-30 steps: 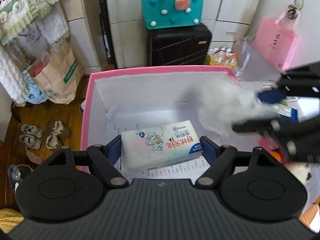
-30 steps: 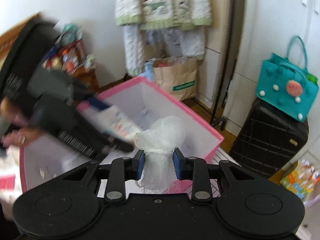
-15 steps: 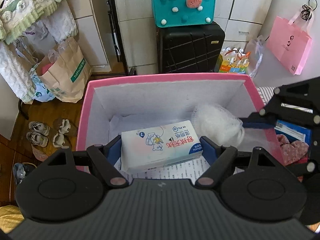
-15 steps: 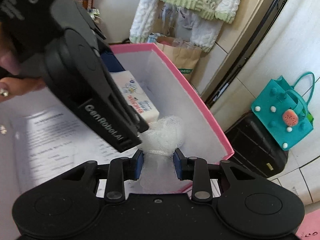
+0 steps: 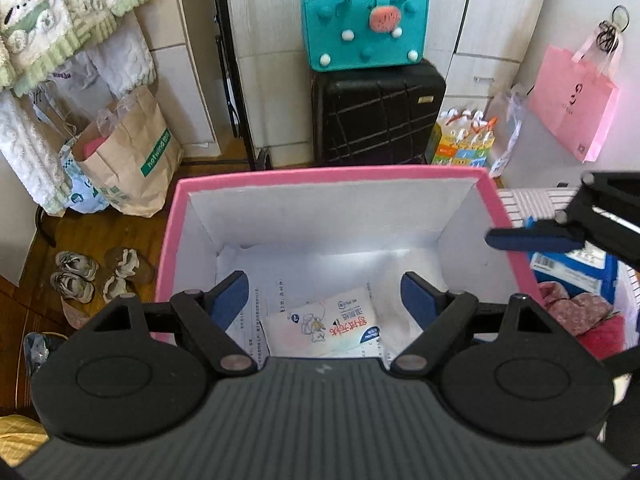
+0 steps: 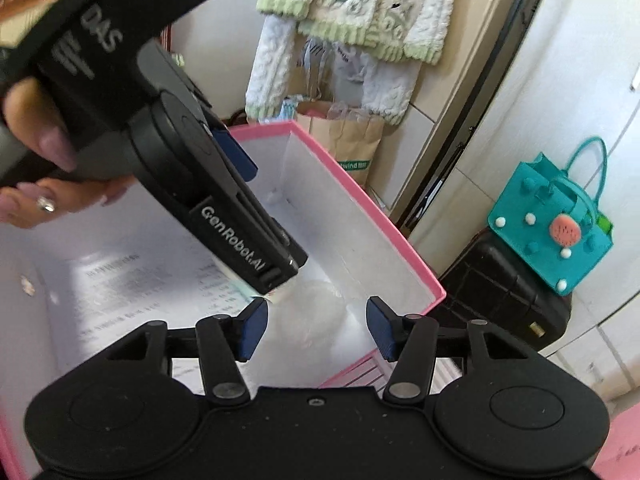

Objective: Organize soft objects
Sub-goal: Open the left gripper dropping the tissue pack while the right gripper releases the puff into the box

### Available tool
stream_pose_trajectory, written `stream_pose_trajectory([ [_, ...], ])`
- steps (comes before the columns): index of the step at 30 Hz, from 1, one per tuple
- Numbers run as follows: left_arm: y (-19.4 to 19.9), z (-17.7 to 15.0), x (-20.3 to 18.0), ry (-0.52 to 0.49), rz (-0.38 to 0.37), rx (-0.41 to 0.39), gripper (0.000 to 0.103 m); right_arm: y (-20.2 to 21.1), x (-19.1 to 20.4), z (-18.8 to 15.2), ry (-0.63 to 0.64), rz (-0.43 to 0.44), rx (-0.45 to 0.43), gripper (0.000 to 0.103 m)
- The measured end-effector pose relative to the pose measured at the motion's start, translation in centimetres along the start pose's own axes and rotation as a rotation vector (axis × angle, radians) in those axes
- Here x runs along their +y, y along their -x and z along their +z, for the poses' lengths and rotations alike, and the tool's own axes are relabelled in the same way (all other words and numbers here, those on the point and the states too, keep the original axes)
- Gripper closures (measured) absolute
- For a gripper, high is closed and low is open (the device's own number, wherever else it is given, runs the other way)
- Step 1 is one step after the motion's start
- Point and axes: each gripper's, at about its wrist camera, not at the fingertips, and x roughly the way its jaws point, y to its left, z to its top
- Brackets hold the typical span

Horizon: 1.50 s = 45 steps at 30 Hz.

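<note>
A pink-rimmed white box stands below both grippers. A soft tissue pack lies flat on its paper-lined floor. My left gripper hangs over the pack with its jaws opening and nothing between them. A white mesh puff, pale and blurred, lies in the box right of the pack. My right gripper is above it, its jaws opening and clear of the puff. One blue pad of the right gripper shows over the box's right rim. A hand holds the left gripper.
A basket at the right holds pink fabric and a blue pack. Behind the box stand a black suitcase with a teal bag on top and a brown paper bag. Shoes lie on the wooden floor.
The left gripper let go of the tissue pack, which dropped to the box floor. The right gripper opened and released the mesh puff, which now lies in the box.
</note>
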Motion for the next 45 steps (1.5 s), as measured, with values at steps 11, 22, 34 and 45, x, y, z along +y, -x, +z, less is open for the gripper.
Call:
stream_pose_trajectory([
  [11,6.6,-3.2,-1.9,-0.134,0.0,0.015,0.02,7.3,1.7,-1.7,-0.159,0.05,-0.027,0.043],
  [22,14.8,-6.3,-3.3,-0.236,-0.01,-0.025,0.01,13.9,5.0,-3.6,-0.137,0.045,-0.062,0.034],
  [34,19.7,-10.5,-5.1,-0.297,-0.063,-0.049,0.007,19.6,7.3,-6.7,-0.161,0.058,-0.129,0.027],
  [45,20.2,-14.7,-6.6,-0.386,-0.057,-0.048,0.004,22.4,10.4,-11.3,-0.138,0.0,-0.13,0.018],
])
